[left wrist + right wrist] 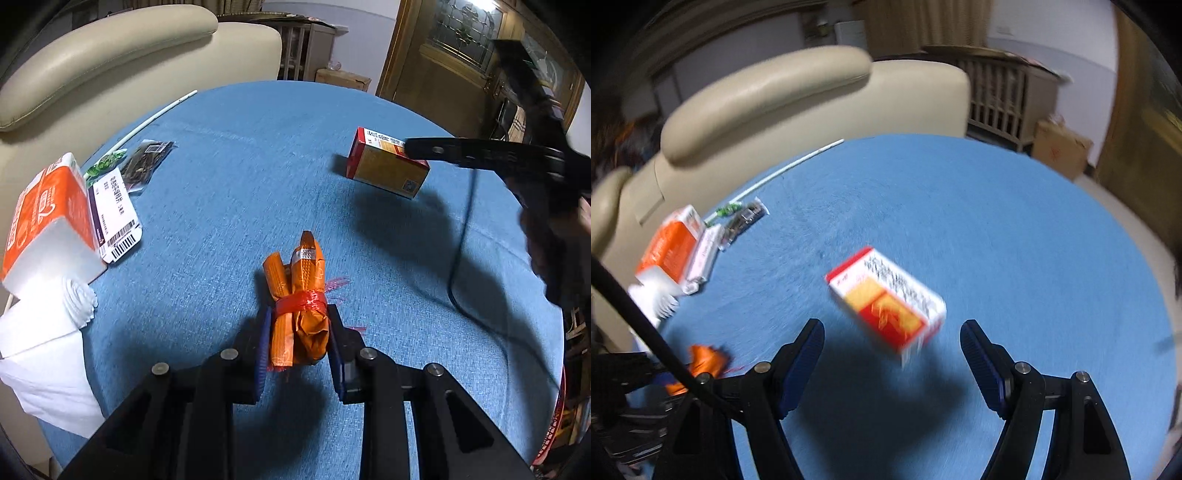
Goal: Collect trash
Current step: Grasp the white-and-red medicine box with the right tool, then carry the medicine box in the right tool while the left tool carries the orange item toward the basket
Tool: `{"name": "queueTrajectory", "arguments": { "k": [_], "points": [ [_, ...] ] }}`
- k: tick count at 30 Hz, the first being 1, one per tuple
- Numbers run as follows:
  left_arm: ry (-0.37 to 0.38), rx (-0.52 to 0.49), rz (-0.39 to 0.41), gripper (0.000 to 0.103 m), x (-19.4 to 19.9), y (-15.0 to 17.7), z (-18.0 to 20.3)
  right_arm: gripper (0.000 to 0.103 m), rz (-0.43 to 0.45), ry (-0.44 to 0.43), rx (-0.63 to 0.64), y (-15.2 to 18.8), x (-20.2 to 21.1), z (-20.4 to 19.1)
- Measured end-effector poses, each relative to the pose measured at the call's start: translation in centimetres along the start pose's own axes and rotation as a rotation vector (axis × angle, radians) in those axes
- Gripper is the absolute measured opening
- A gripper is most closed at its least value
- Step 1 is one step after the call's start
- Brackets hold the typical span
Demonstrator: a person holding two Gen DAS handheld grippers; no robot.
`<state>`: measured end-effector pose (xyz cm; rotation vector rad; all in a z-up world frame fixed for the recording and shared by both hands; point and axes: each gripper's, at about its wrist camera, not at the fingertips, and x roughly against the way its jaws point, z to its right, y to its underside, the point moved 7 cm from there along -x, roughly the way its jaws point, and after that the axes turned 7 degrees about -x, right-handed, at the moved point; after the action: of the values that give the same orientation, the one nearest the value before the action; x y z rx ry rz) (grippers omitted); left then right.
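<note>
Left claw [297,339] closed on orange wrapper [301,306], near centre of blue counter [240,177]; right claw [892,354] open, red box [886,299] tilted just beyond its fingers; tissue pack [48,218] far left.

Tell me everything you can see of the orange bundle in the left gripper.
The orange bundle is crumpled, glossy wrapper material, apparently plastic, folded into an elongated wad and cinched round the middle by a red plastic band. A small silvery patch shows near its far tip. It points away from the camera, its near half between the blue pads of the left gripper, which press both sides. It sits low over the blue tablecloth; whether it touches is unclear. A red scrap lies beside it.
</note>
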<state>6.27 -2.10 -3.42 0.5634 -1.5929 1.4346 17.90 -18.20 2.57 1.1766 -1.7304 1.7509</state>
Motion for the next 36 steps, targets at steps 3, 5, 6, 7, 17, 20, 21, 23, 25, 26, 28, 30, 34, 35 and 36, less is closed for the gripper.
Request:
{"name": "queueTrajectory", "arguments": {
  "k": [3, 5, 6, 7, 17, 20, 21, 23, 25, 26, 28, 30, 34, 35, 36],
  "points": [
    [0.005, -0.003, 0.001, 0.029, -0.2, -0.1, 0.3, 0.079, -0.035, 0.003, 0.076, -0.5, -2.1, -0.6],
    [0.004, -0.004, 0.004, 0.029, 0.2, -0.2, 0.2, 0.08, -0.05, 0.025, 0.123, -0.5, -3.1, -0.6],
    [0.004, -0.003, 0.005, 0.029, 0.9, 0.2, 0.0, 0.08, -0.048, 0.043, 0.14, -0.7, -3.4, -0.5],
    [0.004, -0.001, 0.007, 0.029, 1.2, 0.4, 0.0, 0.08, -0.053, 0.059, 0.149, -0.8, -3.9, -0.4],
    [0.01, 0.003, 0.022, 0.029, 2.1, 0.4, 0.9, 0.056, -0.155, -0.016, 0.078, 0.7, -4.3, -0.5],
    [0.005, 0.002, 0.024, 0.029, 2.2, 0.4, 1.0, 0.057, -0.15, -0.014, 0.09, 0.9, -4.2, -1.0],
    [0.004, 0.003, 0.025, 0.029, 2.3, 0.3, 0.9, 0.061, -0.139, -0.008, 0.092, 0.7, -4.2, -1.2],
    [0.003, 0.005, 0.023, 0.029, 2.3, 0.3, 0.9, 0.071, -0.123, 0.009, 0.084, 0.5, -4.5, -1.4],
    [0.0, 0.003, 0.02, 0.029, 2.2, 0.3, 0.9, 0.071, -0.135, -0.009, 0.056, 0.5, -5.3, -1.5],
    [-0.003, 0.003, 0.02, 0.029, 2.2, 0.3, 0.8, 0.069, -0.145, -0.024, 0.04, 0.7, -5.6, -1.6],
    [-0.008, 0.006, 0.021, 0.029, 2.4, 0.3, 0.8, 0.056, -0.148, -0.029, 0.017, 1.0, -5.6, -1.4],
    [-0.014, 0.008, 0.026, 0.029, 2.7, 0.2, 0.8, 0.055, -0.129, -0.041, -0.021, 1.1, -4.9, -1.2],
    [-0.023, 0.014, 0.037, 0.029, 3.5, -0.1, 1.4, 0.055, -0.088, -0.043, -0.089, 1.9, -2.3, -0.3],
    [-0.024, 0.014, 0.041, 0.029, 3.9, -0.1, 1.7, 0.056, -0.075, -0.037, -0.101, 2.3, -1.3, -0.2],
    [-0.026, 0.012, 0.045, 0.029, 4.1, -0.1, 2.0, 0.055, -0.065, -0.036, -0.114, 2.8, -0.3, -0.1]
  ]
}}
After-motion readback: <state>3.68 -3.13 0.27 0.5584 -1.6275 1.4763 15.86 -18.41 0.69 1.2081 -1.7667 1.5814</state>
